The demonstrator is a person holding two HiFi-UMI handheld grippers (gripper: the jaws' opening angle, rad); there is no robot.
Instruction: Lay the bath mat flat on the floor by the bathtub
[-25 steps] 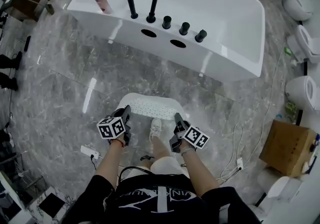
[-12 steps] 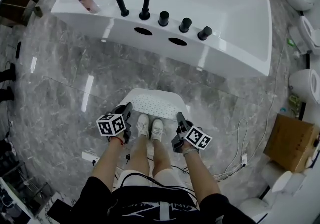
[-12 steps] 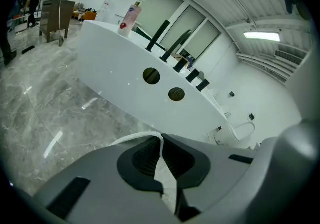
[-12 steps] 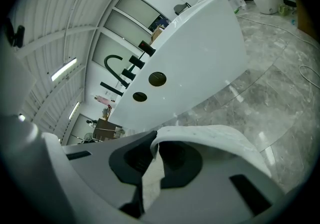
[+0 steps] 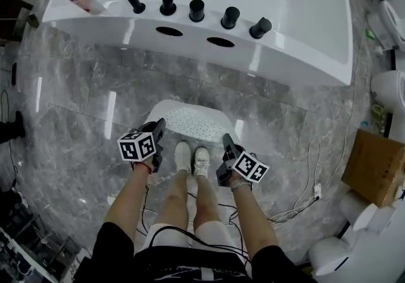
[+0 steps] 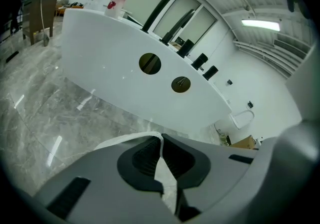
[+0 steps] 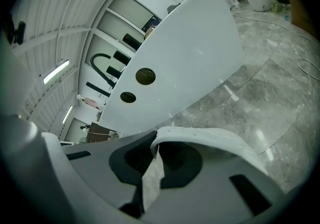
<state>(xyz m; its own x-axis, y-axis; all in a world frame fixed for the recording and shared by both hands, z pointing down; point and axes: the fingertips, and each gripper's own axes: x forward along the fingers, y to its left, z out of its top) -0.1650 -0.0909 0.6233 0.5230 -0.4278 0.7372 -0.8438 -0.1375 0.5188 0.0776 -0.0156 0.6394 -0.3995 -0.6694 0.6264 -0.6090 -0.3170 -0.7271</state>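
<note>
Left gripper (image 5: 157,138) was shut on the left edge of the bath mat (image 5: 193,122), a thin white fold pinched between its pads; the mat rose in a shallow arch ahead of the person's shoes (image 5: 192,158); its far edge appeared to touch the grey marble floor (image 5: 82,104), though the head view did not settle that; right gripper (image 5: 225,149) was likewise clamped on the right edge.

The bathtub (image 5: 278,63) stood just beyond, with a strip of bare floor between its wall and the mat.

Judgement: the lowering step was in hand, the mat not yet flat. To do it well, both grippers should descend level and together; they should draw slightly apart to take out the sag; the long edge should run parallel to the tub wall; release should come only once the mat lay fully down; the shoes should not trap the near edge.
</note>
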